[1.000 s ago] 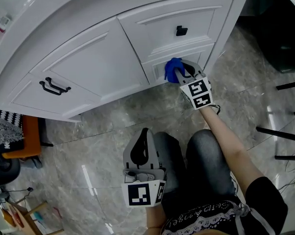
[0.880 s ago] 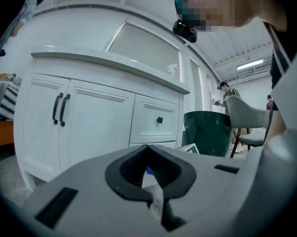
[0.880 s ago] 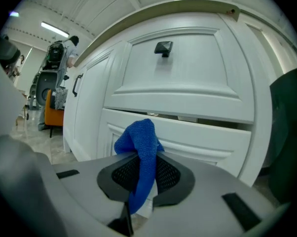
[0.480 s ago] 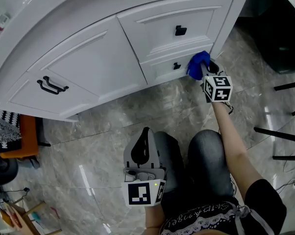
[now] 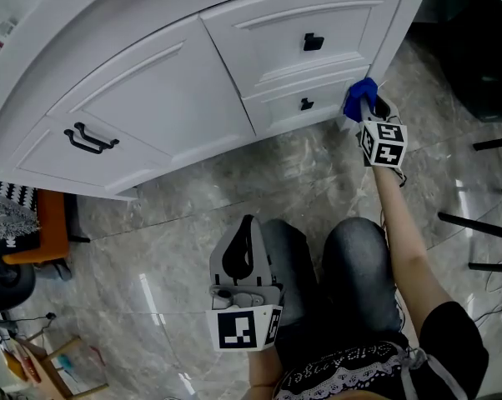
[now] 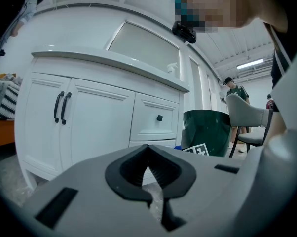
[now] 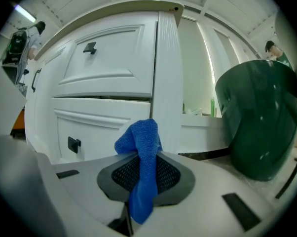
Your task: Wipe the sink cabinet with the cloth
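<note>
— While the right tool (image 7: 144, 168) pinches the blue cloth (image 7: 141, 142), where is it on the sink cabinet (image 5: 151, 98)?
— At the lower drawer's (image 5: 305, 104) right end, by the corner post (image 7: 167, 83). Mid-wipe, I'd judge; next, press along the post or turn leftward.
— Room?
— The cabinet ends there. A green bin (image 7: 259, 117) stands near on the right, with open floor (image 5: 234, 182) below. The left tool (image 6: 149, 169), pressed together and empty, hangs over the lap (image 5: 334, 290).

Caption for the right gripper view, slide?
Right tongs grip a blue cloth at the corner post of the white sink cabinet.
</note>
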{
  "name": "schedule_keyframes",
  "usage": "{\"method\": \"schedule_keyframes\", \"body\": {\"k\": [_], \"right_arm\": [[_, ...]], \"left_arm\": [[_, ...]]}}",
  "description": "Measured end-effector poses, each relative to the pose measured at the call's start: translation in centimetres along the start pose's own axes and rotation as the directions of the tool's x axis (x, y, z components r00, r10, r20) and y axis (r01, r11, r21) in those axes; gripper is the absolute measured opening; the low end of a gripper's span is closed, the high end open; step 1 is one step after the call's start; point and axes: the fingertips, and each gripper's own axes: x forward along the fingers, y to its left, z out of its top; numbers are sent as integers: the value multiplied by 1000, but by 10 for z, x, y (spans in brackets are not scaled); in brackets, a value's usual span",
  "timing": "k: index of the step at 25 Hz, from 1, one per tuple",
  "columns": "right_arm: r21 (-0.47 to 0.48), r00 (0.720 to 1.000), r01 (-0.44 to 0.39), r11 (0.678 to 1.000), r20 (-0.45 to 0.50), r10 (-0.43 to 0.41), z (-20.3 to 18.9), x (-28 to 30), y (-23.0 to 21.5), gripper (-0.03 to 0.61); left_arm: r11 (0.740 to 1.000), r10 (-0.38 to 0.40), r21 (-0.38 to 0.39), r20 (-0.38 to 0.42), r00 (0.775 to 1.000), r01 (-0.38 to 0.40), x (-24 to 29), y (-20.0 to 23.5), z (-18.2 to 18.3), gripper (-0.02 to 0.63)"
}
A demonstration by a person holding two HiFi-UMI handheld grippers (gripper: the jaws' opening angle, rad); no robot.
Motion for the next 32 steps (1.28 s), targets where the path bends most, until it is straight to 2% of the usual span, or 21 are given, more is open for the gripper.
{"method": "schedule_keyframes", "body": {"k": [3, 5, 9, 14, 16, 18, 20, 23, 28, 32], "right_arm": [[18, 997, -75, 997, 12, 75, -6, -18, 25, 60], [5, 982, -191, 982, 13, 191, -16, -34, 62, 60], [-60, 895, -444, 894, 4, 445, -26, -44, 153, 60], [-157, 795, -602, 783, -26, 606, -24, -31, 237, 60], [-182, 770, -632, 754, -37, 637, -27, -25, 262, 60], [-177, 770, -634, 753, -58, 635, -35, -13, 276, 60], [-167, 785, -618, 768, -88, 613, -43, 0, 281, 60], [-183, 798, -600, 779, -75, 597, -46, 5, 281, 60], [-171, 794, -607, 776, -77, 604, -44, 4, 282, 60], [-208, 787, -613, 762, -84, 611, -43, 1, 282, 60]], "left_arm": [[1000, 7, 0, -1, 1000, -7, -2, 2, -1, 5], [1000, 13, 1, -5, 1000, -13, -2, 4, -3, 5], [1000, 21, 10, -20, 1000, -21, -2, 6, -7, 5], [998, 62, 27, -25, 998, -62, -10, 11, -7, 5], [995, 89, 36, -29, 996, -88, -14, 15, -7, 5], [993, 113, 43, -33, 993, -111, -18, 19, -6, 5], [991, 130, 48, -34, 991, -129, -22, 22, -6, 5], [988, 148, 57, -36, 988, -146, -25, 25, -6, 5], [989, 133, 62, -32, 991, -131, -23, 21, -2, 5], [991, 122, 54, -35, 992, -120, -23, 17, -2, 5]]}}
